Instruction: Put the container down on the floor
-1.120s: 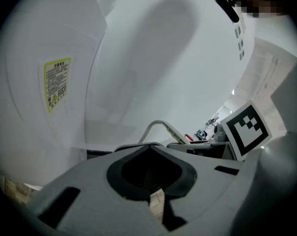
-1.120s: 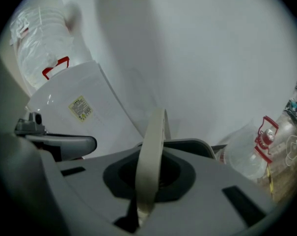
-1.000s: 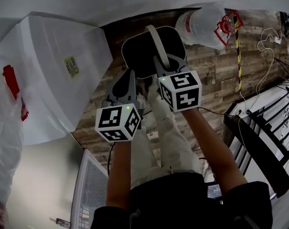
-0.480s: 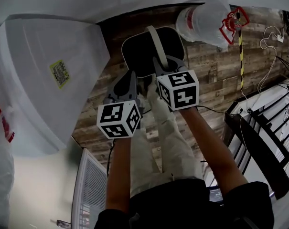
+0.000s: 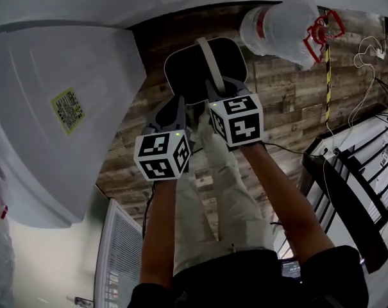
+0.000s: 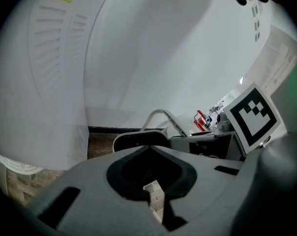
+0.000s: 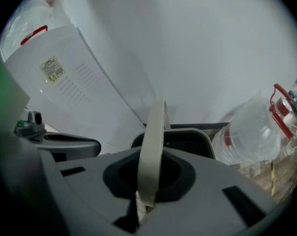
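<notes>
The container (image 5: 187,76), a black bin with a pale rim, hangs low over the wood floor (image 5: 290,101) close to the wall; whether its base touches the boards cannot be told; its pale handle (image 5: 210,59) stands upright over the opening. The right gripper (image 7: 149,178) is clamped on that handle, the strap running up between its jaws; the left gripper (image 6: 150,173) sits just beside it, jaws pressed together with nothing between them, clear of the bin's rim. Both marker cubes face the head camera, the right one a little farther forward. To the left of the container stands a tall white appliance (image 5: 59,108) with a yellow label (image 5: 67,110) on its side; to the right lies a large clear water bottle (image 5: 280,27) with a red handle (image 5: 322,27). Below the grippers are the person's pale trousers (image 5: 213,185); at the far right a black rack (image 5: 354,191) and a white cable (image 5: 360,50) lie on the floor.
</notes>
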`<state>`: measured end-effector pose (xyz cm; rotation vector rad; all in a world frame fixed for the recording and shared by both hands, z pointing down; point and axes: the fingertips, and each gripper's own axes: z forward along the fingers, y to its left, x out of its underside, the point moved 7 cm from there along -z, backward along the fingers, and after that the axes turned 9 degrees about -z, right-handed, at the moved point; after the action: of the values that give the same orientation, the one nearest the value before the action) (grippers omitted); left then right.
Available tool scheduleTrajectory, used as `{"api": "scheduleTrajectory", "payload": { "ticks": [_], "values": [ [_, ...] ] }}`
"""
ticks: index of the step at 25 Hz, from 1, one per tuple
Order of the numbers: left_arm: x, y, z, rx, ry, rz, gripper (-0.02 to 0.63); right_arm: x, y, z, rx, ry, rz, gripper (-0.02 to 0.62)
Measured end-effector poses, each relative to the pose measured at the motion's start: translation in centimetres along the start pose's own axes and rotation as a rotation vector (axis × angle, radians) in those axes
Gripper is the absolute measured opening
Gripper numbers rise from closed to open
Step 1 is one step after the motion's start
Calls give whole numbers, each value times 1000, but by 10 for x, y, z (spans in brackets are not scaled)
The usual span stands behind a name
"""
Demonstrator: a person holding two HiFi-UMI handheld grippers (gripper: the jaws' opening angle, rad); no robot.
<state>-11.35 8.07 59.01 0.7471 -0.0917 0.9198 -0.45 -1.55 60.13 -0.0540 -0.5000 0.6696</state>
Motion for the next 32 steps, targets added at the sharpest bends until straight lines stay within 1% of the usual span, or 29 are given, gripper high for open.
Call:
{"api": "scheduleTrajectory", "payload": {
  "ticks": [4, 11, 16, 21, 24, 29, 32],
  "values": [
    [0, 5, 7, -2, 10, 0, 17, 5, -1, 9, -6, 18, 6, 31],
    [12, 12, 25, -5, 62, -20, 17, 13, -6, 24, 8, 60, 37, 31],
    [22, 17, 40, -1, 103, -16, 17, 18, -9, 34, 20, 96, 31, 31],
    [27, 20, 47, -2, 112, -35, 17, 27, -15, 42, 37, 134, 28, 31],
    [29, 23, 48, -3, 118, -50, 17, 31, -19, 48, 32, 159, 35, 31],
    [36, 29, 47, -13, 125, -66, 17, 35, -24, 55, 17, 168, 82, 31],
    [39, 32, 51, -14, 141, -62, 17, 36, -26, 60, 19, 168, 87, 31]
  ]
}}
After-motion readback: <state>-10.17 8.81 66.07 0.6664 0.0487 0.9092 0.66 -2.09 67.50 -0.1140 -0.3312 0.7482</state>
